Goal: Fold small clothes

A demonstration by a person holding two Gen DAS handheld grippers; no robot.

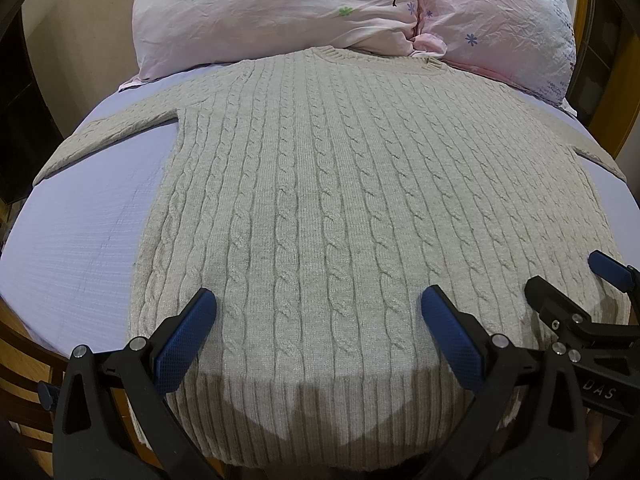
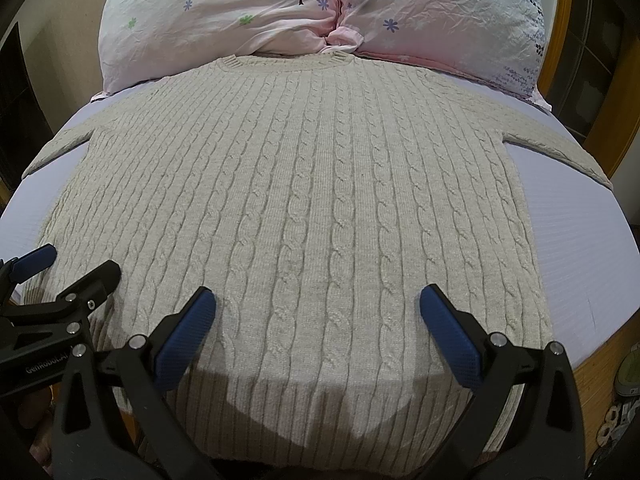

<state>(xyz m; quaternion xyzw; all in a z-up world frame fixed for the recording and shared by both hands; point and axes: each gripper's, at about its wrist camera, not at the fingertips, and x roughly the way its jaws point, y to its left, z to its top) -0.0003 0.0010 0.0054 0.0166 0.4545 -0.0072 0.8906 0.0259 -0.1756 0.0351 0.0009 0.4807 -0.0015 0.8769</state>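
Two grippers hover over the hem at the bottom of both frames, your left gripper (image 1: 318, 328) and right gripper (image 2: 317, 326) side by side, each with jaws spread wide and pinching nothing. Your sweater (image 1: 320, 184) lies flat on the bed (image 1: 80, 216), filling the middle of each view, collar toward the pillows (image 1: 280, 8) along the top, sleeves reaching to the left and right edges. That spread-out layout likely leaves every fold line reachable from the hem.
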